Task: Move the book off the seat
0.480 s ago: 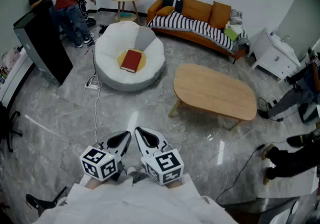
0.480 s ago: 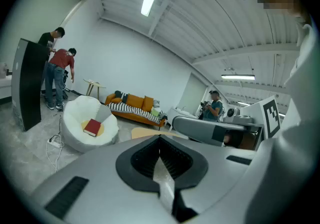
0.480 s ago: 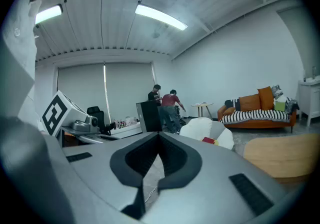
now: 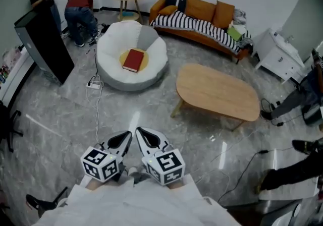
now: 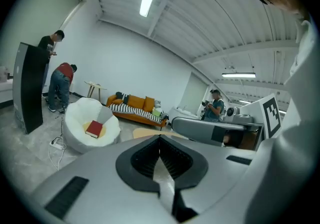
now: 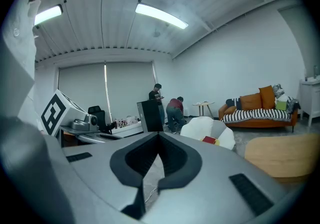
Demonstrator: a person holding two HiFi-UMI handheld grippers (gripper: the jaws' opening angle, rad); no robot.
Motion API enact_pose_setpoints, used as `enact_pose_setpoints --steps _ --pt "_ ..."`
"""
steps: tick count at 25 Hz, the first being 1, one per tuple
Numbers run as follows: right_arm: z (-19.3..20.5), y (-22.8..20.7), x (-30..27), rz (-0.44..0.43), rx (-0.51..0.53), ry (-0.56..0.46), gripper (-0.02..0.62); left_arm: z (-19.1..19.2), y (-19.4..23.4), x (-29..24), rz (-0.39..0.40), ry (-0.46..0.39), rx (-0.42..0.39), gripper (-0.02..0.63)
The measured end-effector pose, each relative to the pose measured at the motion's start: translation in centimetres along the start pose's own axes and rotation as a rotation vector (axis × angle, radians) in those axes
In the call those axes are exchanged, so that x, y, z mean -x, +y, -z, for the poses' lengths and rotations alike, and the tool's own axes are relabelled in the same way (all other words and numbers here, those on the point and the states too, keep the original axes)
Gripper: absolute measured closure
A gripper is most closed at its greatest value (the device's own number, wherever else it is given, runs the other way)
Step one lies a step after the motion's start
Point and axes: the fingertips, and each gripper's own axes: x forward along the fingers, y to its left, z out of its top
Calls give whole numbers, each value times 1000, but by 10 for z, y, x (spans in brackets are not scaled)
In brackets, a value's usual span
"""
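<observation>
Holding both claws low & side by side, close to the body: left claw [image 4: 128, 136] shut tight, nothing btwn its jaws; right claw [image 4: 141, 132] also closed, empty. Red book [image 4: 133, 60] lies flat on yellow cushion [image 4: 123, 58] in the white beanbag seat [image 4: 108, 43], well ahead of both claws, untouched. Wooden table [image 4: 217, 91] sits ahead & to the right of right claw. Orange sofa [image 4: 202, 10] is farther off behind it.

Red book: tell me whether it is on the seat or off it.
On the seat. The red book lies closed and flat on the yellow cushion in the white beanbag seat.
</observation>
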Motion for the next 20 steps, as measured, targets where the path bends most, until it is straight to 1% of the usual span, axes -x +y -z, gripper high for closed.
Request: enact_pose_setpoints --steps 9,16,20 --pt "3 7 -6 -27 -22 15 583 0 4 2 -7 -11 24 599" --pt "7 -8 -1 -10 -35 26 583 -1 8 -6 -31 -24 52 599" --pt "6 -17 2 -7 -40 30 583 0 10 -10 -69 -32 72 599"
